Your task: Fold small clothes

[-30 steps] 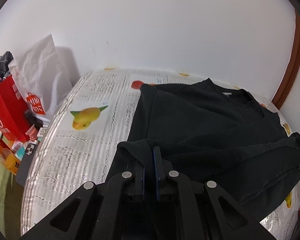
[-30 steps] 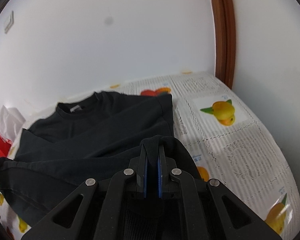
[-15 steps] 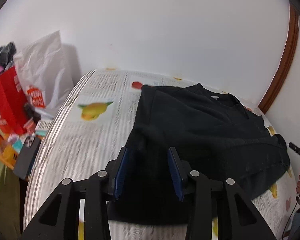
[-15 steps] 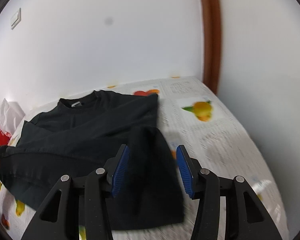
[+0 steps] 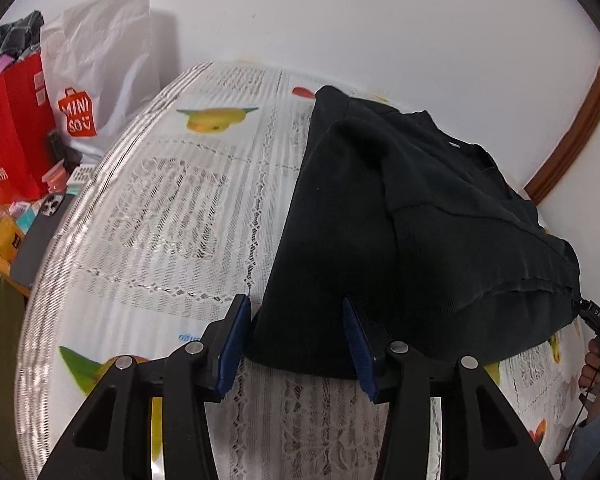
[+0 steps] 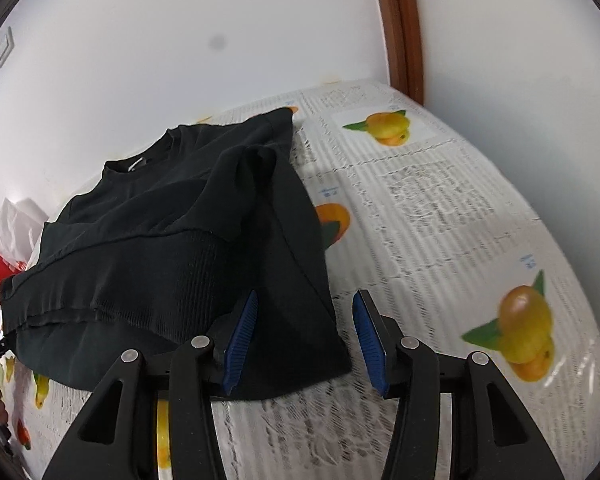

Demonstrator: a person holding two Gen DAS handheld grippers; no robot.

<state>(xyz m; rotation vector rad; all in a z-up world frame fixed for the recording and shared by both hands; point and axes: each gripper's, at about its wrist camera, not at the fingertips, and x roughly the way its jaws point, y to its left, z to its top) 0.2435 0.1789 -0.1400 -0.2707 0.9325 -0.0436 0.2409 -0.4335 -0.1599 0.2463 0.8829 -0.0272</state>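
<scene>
Black cloth, one folded shirt (image 5: 400,216), is lying on the counter (image 5: 172,216), its near corners reaching in between both pairs of tongs. The left tongs (image 5: 296,344) are opening, pads clear of the cloth; the right tongs (image 6: 306,334) are standing partly wide, gripping nothing. Left of the left tongs and right of the right tongs, bare lace tablecloth (image 6: 440,208) printed with fruit is leaving open room. Beyond, a white wall (image 6: 180,40) is closing the far edge. Far left, one red bag (image 5: 12,128), one white bag (image 5: 100,60) and one phone (image 5: 40,236) are sitting.
</scene>
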